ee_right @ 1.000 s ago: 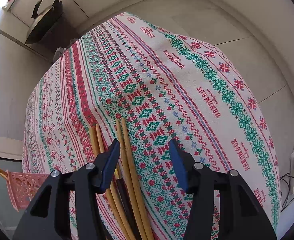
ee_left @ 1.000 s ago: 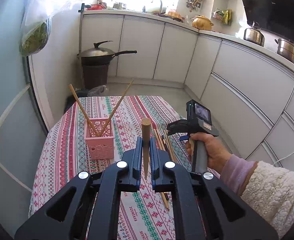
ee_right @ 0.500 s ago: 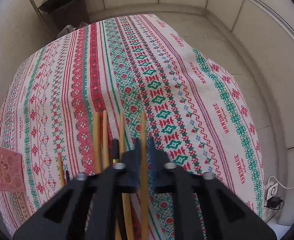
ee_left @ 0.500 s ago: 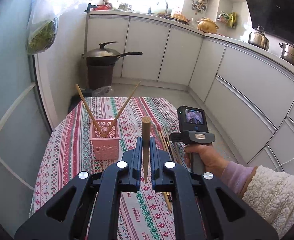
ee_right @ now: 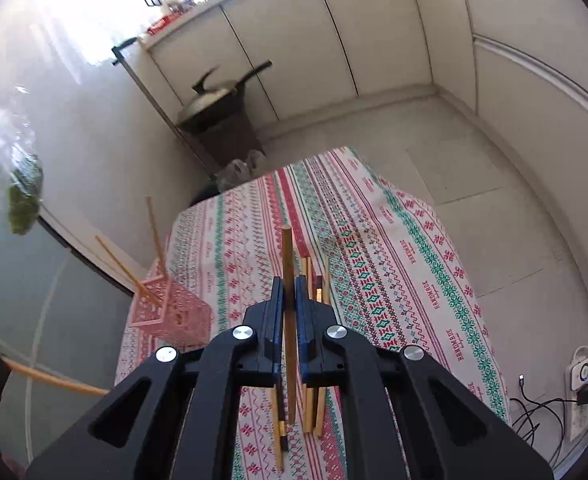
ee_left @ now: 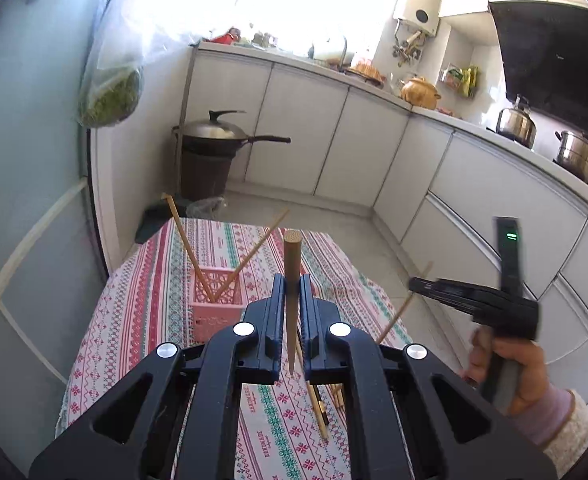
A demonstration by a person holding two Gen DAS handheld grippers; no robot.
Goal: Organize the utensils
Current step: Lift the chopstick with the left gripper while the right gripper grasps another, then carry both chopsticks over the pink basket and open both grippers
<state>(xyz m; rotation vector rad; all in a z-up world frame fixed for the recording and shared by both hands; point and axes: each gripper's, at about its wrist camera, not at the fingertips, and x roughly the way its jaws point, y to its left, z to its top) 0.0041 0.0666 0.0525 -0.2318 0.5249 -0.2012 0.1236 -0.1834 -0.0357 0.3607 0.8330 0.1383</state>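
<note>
Though beside basket (ee_right: pixel 166 312), loose chopsticks (ee_right: pixel 313 360).

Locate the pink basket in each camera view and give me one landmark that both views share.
Left wrist view: the pink basket stands on the tablecloth left of centre, just beyond the left tongs, two chopsticks leaning out of it.
Right wrist view: the pink basket sits lower left, at the table's left edge, tilted in the picture.
Shared landmark: the lidded black pan on the dark bin by the cabinets.
</note>
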